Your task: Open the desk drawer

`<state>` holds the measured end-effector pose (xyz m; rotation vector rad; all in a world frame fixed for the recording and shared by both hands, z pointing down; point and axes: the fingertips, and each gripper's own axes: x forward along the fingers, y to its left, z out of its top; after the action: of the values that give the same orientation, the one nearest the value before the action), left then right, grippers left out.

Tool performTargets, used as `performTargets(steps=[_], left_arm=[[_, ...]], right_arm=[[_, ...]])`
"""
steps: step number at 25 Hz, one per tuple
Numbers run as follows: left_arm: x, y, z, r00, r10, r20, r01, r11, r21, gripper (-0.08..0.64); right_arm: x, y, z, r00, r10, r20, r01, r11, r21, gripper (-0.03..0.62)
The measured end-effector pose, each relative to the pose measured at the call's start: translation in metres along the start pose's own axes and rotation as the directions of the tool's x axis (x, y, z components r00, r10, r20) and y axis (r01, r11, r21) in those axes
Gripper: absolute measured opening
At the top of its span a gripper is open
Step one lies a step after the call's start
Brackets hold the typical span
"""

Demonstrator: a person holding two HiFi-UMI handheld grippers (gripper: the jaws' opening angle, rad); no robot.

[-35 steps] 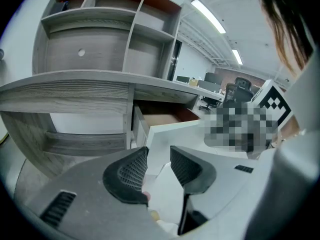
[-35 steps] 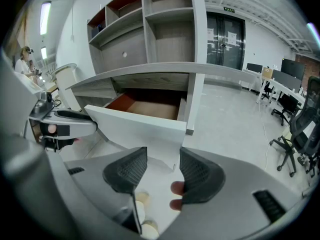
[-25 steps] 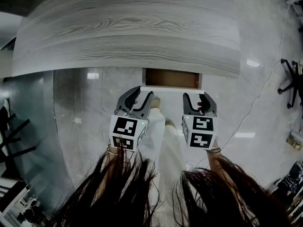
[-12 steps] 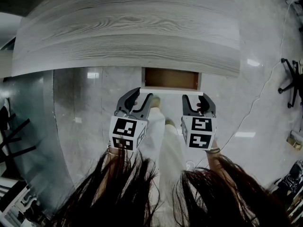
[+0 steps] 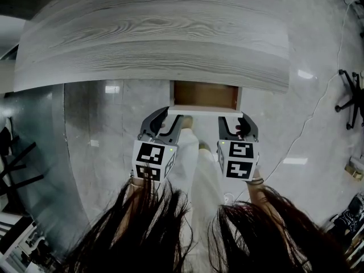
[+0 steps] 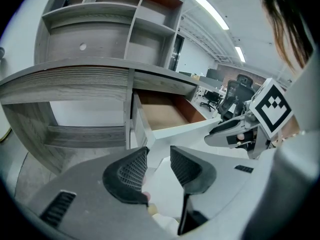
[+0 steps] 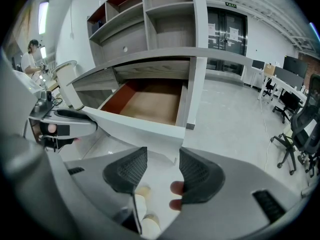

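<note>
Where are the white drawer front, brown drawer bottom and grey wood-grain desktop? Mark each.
White drawer front (image 5: 205, 110), head view, its top edge.
Brown drawer bottom (image 7: 150, 104), right gripper view, panel's middle.
Grey wood-grain desktop (image 5: 153, 38), head view, centre of surface.

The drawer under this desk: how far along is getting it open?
Done: the drawer already stands partly out from under the desk, its brown bottom showing. In hand: the left gripper and right gripper sit at the corners of its white front, jaws apart. Left: probably drawing it out further.
</note>
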<state>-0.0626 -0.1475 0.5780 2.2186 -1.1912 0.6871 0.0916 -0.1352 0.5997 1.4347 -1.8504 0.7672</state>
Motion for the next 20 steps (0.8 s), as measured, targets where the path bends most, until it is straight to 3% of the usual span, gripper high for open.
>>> performTargets(steps=[20], left_arm=[[0.006, -0.001, -0.030, 0.997, 0.004, -0.071, -0.004, 1.000, -0.007, 0.135]], right_arm=[[0.009, 0.001, -0.021, 0.998, 0.012, -0.055, -0.012, 1.000, -0.015, 0.195]])
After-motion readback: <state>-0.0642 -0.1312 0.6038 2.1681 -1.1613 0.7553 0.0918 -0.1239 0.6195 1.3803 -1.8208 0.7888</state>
